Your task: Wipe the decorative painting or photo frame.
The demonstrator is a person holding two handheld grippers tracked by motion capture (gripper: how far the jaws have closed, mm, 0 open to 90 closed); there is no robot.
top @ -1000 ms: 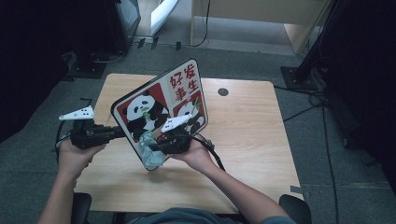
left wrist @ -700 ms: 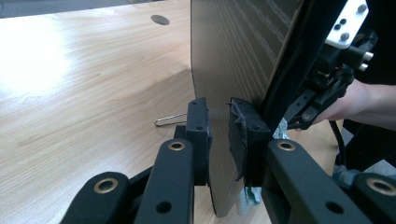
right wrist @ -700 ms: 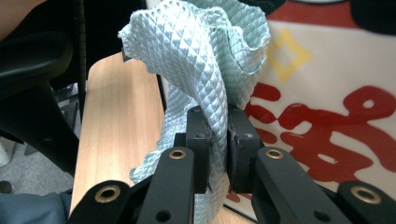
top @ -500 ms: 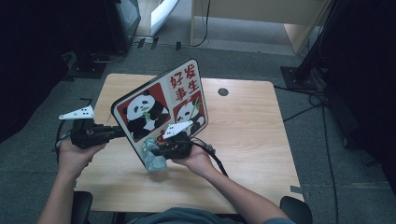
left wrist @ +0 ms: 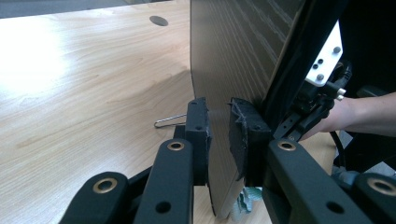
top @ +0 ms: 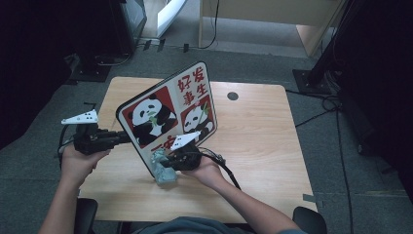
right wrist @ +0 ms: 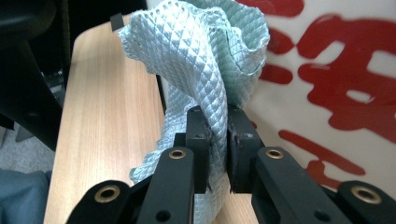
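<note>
Right gripper (right wrist: 217, 144) clamped on cloth (right wrist: 196, 60), left gripper (left wrist: 219, 135) clamping panda board (top: 168, 114); wipe lower edge with steady pressure, board held firm.

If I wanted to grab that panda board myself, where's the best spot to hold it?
By its thin bare edge, coming in from the side, as the left gripper does. The panda board is a flat panel standing tilted on the table, so jaws can close on its front and back there, leaving the picture free for the cloth.
</note>
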